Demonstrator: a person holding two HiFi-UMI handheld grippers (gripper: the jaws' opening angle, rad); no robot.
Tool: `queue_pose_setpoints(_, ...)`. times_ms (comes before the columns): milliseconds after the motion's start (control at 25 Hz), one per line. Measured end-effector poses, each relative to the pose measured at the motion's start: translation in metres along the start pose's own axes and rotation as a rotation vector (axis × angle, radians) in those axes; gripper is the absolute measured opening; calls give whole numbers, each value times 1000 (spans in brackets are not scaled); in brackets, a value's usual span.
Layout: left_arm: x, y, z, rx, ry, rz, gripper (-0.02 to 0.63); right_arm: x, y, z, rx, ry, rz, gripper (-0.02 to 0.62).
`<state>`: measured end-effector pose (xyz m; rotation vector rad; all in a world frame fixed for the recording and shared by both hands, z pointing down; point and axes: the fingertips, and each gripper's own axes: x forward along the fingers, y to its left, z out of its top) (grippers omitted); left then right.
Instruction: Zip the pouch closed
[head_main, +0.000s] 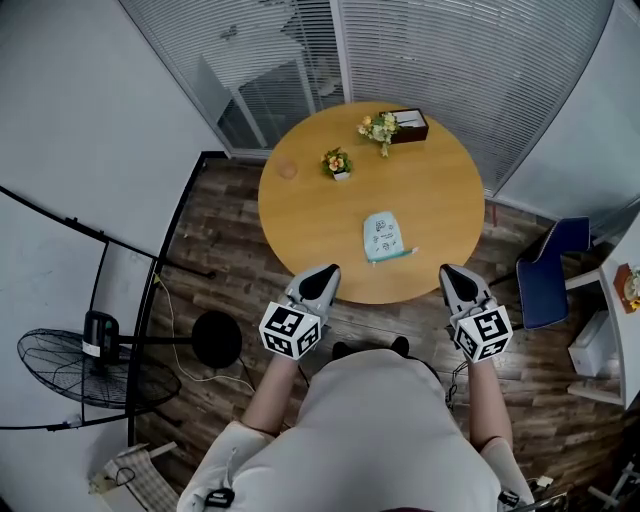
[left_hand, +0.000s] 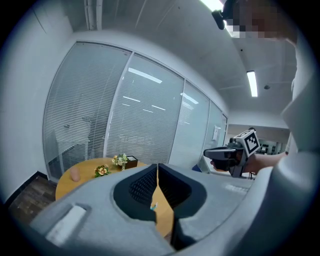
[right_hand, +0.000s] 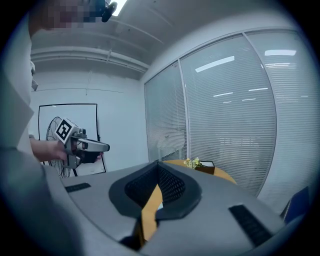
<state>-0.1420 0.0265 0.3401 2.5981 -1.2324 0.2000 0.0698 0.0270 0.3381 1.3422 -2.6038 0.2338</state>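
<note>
A pale teal pouch (head_main: 383, 237) with small prints lies flat on the round wooden table (head_main: 300, 215), towards its near edge, with a teal zip end (head_main: 405, 252) poking out at its near right corner. My left gripper (head_main: 322, 277) hovers at the table's near rim, left of and short of the pouch, jaws shut and holding nothing. My right gripper (head_main: 456, 279) hangs just off the rim to the pouch's right, also shut and holding nothing. In the left gripper view the jaws (left_hand: 157, 167) meet at their tips, and a teal sliver (left_hand: 152, 205) shows below them. The right gripper's jaws (right_hand: 157, 165) meet likewise.
Further back on the table stand a small flower pot (head_main: 337, 163), a bunch of flowers (head_main: 378, 128) beside a brown box (head_main: 410, 125), and a small pinkish thing (head_main: 287, 169). A blue chair (head_main: 548, 270) stands right, a black stool (head_main: 216, 338) and a floor fan (head_main: 70, 365) left. Glass walls with blinds stand behind.
</note>
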Motion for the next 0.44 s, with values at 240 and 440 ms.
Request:
queue_pose_setpoints(240,2,0,0,-8,-2,5,21,0,-2,-1,0,3,5,3)
queue_pose_setpoints(440,5,0,1,-13,-2,9,21,0,-8,-1,-1,5,1,3)
